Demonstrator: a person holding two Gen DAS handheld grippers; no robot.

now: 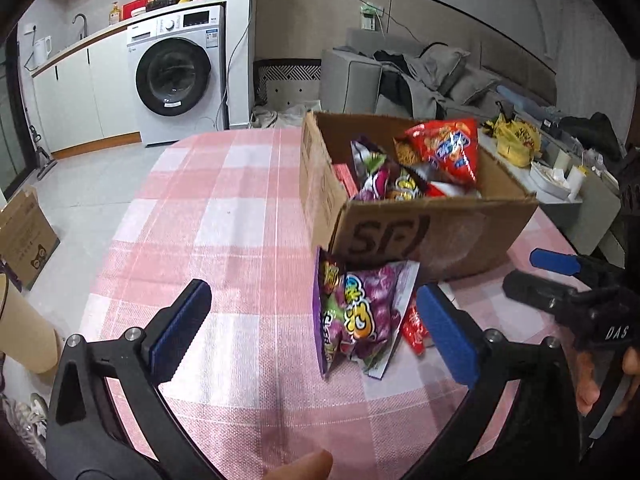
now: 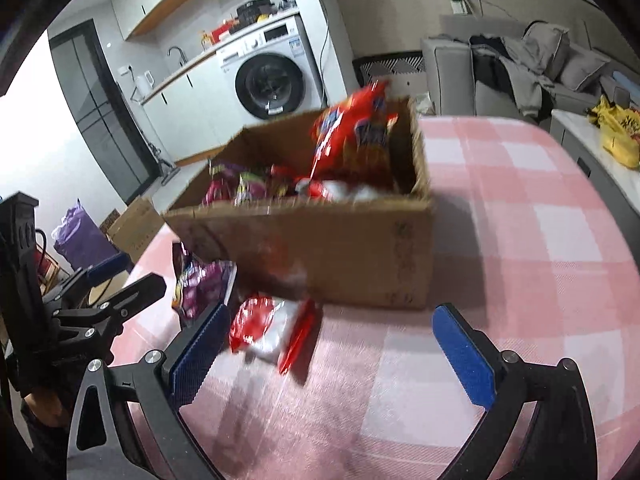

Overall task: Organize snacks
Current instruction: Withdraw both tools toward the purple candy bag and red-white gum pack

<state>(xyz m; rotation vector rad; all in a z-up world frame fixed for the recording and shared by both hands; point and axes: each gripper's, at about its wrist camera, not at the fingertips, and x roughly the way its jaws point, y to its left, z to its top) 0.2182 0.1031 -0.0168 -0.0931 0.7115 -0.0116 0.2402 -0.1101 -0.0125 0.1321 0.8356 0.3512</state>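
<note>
Both hand-held grippers, left (image 1: 312, 328) and right (image 2: 332, 344), stood spread and empty over the pink checked desk (image 1: 224, 208); purple snack bag (image 1: 360, 316) and red packet (image 2: 260, 326) lay beside the cardboard box (image 2: 320, 248) of snacks.

both wrist cameras look steeply down along their open fingers at the pink checked table (image 1: 224, 216), near the cardboard box (image 1: 420, 232); the left views it from the left, the right from the right, sharing the box.

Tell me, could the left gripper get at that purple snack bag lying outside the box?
Probably yes. The left gripper is open, and the purple snack bag lies on the tablecloth just ahead, nothing between. The cardboard box stands close behind it.
</note>
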